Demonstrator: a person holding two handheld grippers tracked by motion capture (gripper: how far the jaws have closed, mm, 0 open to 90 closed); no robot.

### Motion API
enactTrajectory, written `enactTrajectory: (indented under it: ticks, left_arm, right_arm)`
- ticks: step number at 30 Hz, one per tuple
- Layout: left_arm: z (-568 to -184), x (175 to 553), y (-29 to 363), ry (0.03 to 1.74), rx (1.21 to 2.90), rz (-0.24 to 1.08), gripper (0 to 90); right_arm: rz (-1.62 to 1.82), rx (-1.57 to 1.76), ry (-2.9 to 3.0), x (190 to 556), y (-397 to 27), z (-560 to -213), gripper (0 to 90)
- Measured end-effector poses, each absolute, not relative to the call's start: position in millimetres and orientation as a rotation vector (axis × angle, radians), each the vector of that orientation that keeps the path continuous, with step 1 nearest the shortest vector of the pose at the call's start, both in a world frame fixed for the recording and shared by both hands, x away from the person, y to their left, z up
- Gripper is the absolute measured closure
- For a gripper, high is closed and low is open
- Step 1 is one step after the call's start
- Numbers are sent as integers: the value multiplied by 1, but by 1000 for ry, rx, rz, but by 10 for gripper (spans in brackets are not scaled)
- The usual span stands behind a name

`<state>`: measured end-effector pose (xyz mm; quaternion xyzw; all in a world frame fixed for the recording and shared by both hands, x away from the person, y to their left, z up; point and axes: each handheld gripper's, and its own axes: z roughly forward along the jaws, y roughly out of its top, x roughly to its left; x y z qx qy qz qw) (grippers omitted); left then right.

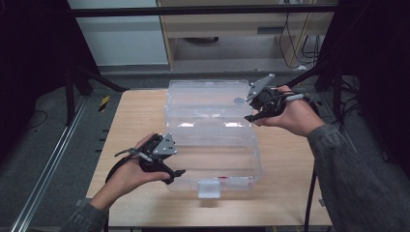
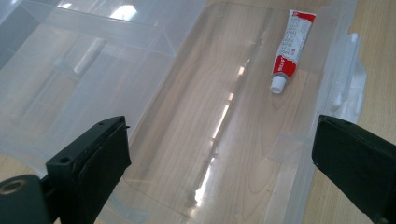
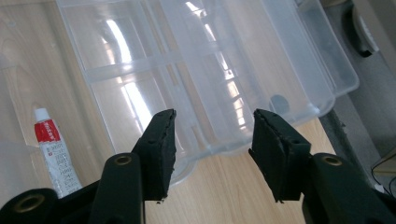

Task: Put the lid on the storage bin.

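Observation:
A clear plastic box (image 1: 256, 159) lies open on the wooden table (image 1: 130, 121), its lid (image 1: 208, 94) folded back on the far side. A red and white tube (image 1: 235, 178) lies inside the box near the front wall; it is the same tube (image 2: 292, 46) in the left gripper view and tube (image 3: 53, 149) in the right gripper view. My left gripper (image 1: 175, 176) hovers at the box's front left corner, jaws wide open over the box floor (image 2: 210, 93). My right gripper (image 1: 248, 108) hangs at the lid's right edge, jaws apart with nothing pressed between them (image 3: 214, 114).
A latch tab (image 1: 209, 189) sticks out from the box's front wall. The table's far edge meets a grey floor and a cabinet (image 1: 227, 29) with cables. Dark frame legs (image 1: 72, 92) stand left and right of the table.

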<state>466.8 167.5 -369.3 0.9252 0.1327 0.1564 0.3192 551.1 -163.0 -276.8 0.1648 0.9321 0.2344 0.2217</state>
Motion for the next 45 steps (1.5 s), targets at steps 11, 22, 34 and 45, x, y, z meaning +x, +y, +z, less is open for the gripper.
enactTrajectory:
  ticks: [11, 22, 34, 45]
  left_arm:
    - [-376, 465, 167, 315, 2495, 402, 39]
    - [-379, 461, 168, 266, 2510, 375, 118]
    - [-385, 451, 174, 241, 2541, 282, 253]
    - [-405, 450, 175, 259, 2594, 204, 399]
  right_arm:
    - [544, 325, 2686, 580, -130, -292, 569]
    - [459, 245, 2743, 589, -124, -298, 677]
    - [434, 167, 2754, 593, -120, -301, 810]
    - [436, 167, 2757, 594, -121, -301, 813]
